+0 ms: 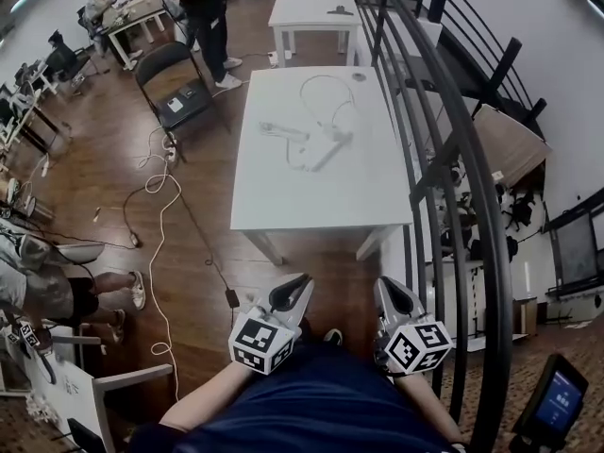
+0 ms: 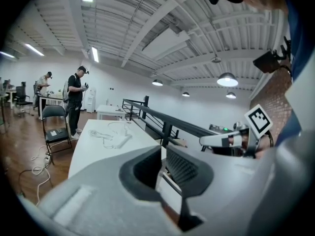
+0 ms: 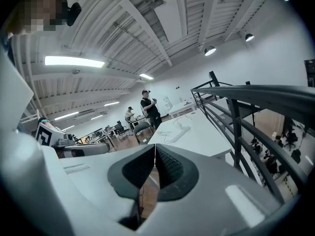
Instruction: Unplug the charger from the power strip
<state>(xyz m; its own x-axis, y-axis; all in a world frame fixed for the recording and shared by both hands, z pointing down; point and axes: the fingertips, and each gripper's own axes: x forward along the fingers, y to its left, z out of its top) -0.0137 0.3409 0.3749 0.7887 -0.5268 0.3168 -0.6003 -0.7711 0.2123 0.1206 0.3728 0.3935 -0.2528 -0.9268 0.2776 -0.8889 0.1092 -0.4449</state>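
Note:
A white power strip [image 1: 327,150] lies slantwise on the white table [image 1: 283,201], among white cables that loop toward the far edge [image 1: 326,91]. It is too small here to tell the charger from the leads. The strip also shows far off in the left gripper view [image 2: 120,140] and the right gripper view [image 3: 178,132]. Both grippers hang well short of the table's near edge, close to my body. My left gripper [image 1: 291,293] [image 2: 161,154] shows a narrow slit between its pads, nothing in it. My right gripper [image 1: 391,295] [image 3: 155,156] has its pads together, empty.
A black railing [image 1: 444,159] runs along the table's right side, with a drop beyond. A black chair [image 1: 175,83] and a standing person [image 1: 203,8] are at the far left. Cables [image 1: 160,215] trail over the wooden floor. A second white table [image 1: 316,12] stands behind.

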